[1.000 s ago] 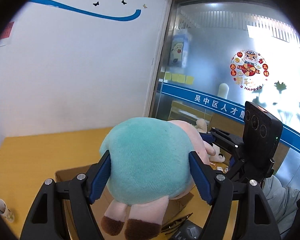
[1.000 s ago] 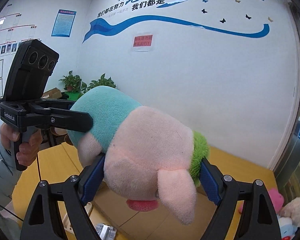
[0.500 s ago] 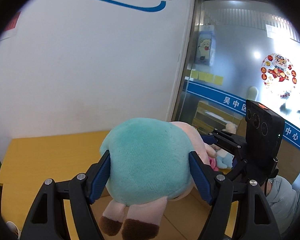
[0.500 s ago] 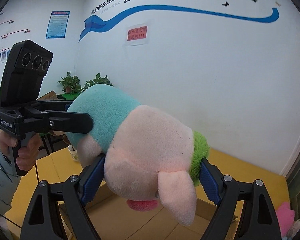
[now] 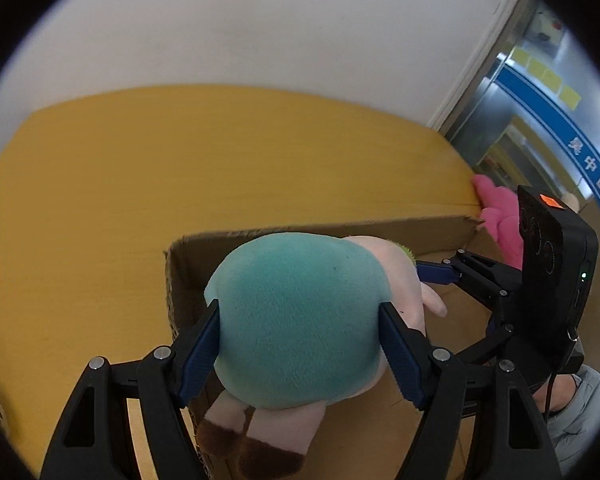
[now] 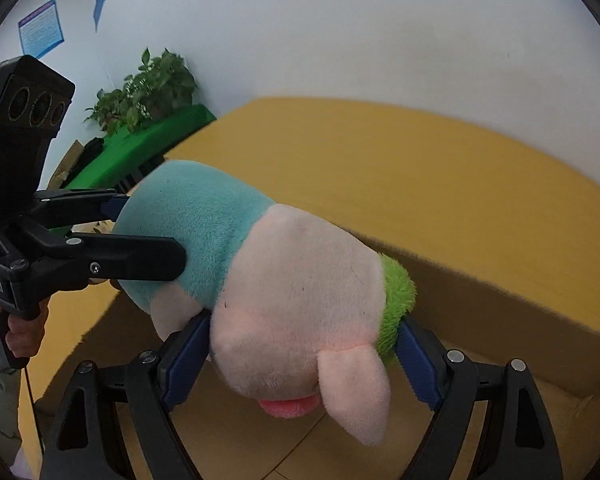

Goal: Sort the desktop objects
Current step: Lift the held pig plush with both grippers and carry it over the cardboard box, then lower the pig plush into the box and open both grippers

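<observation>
Pink plush pig in a teal shirt [image 5: 300, 320], held over an open brown cardboard box [image 5: 340, 228] on the yellow table [image 5: 180, 168]. Left gripper [image 5: 300, 344] jaws pinch its body; right gripper [image 6: 300, 356] jaws pinch its head. In the left view, long axis runs from feet at 7 o'clock to head at 2 o'clock.

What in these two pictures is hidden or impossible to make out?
- Left wrist view: the plush pig hides most of the cardboard box floor.
- Left wrist view: pink plush toy is partly behind the right hand-held gripper.
- Right wrist view: the pig's face points away.
</observation>
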`<state>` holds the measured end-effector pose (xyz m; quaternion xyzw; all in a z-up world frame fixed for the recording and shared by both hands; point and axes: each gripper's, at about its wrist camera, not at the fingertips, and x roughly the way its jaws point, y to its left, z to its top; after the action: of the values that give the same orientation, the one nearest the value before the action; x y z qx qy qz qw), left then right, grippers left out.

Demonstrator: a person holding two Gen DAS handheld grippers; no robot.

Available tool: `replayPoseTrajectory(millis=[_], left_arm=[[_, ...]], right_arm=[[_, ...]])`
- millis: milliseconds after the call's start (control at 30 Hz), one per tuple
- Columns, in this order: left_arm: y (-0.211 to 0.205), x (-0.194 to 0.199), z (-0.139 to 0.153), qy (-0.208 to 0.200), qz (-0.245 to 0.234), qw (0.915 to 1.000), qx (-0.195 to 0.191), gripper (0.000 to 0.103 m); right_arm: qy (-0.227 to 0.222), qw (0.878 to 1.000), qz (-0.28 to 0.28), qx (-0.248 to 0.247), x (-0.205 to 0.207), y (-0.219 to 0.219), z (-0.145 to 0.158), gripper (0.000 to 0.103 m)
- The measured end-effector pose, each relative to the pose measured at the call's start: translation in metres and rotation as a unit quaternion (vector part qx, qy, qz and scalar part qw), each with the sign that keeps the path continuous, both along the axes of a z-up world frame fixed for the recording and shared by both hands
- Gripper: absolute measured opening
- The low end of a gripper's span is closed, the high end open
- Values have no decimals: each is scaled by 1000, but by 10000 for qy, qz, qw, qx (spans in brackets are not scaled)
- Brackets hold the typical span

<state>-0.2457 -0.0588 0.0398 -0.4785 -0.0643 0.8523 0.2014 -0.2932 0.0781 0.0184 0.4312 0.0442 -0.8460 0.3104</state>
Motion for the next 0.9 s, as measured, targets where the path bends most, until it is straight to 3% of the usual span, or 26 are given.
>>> replayPoseTrajectory(millis=[67, 133, 267, 467, 667, 833, 900], left_arm=[[-1, -6, -15, -260, 115, 9995, -127, 76], [-8, -10, -14, -283, 283, 9992, 97, 76], [-14, -7, 2, -202, 597, 9980, 72, 77], [-32, 18, 23, 131, 688, 9975, -54, 77], [-39, 52, 57, 900, 760, 9927, -274, 78], [-29, 115, 101, 2031, 720, 9719, -949, 79], [-11, 127, 115, 2251, 727, 9653, -1104, 79]], right_arm=[[-311, 9995, -64, 79, -4, -3, -26, 85], [-371, 9992, -142, -17, -6, -4, -34, 86], [-393, 9985, -334, -198, -16, -12, -27, 94], [-157, 9978, -476, -429, -23, -27, -6, 95], [81, 9942, -852, -647, -13, -7, 40, 101], [598, 9951, -763, -183, 52, 20, 76, 102], [800, 9940, -748, 56, 83, 30, 85, 102]])
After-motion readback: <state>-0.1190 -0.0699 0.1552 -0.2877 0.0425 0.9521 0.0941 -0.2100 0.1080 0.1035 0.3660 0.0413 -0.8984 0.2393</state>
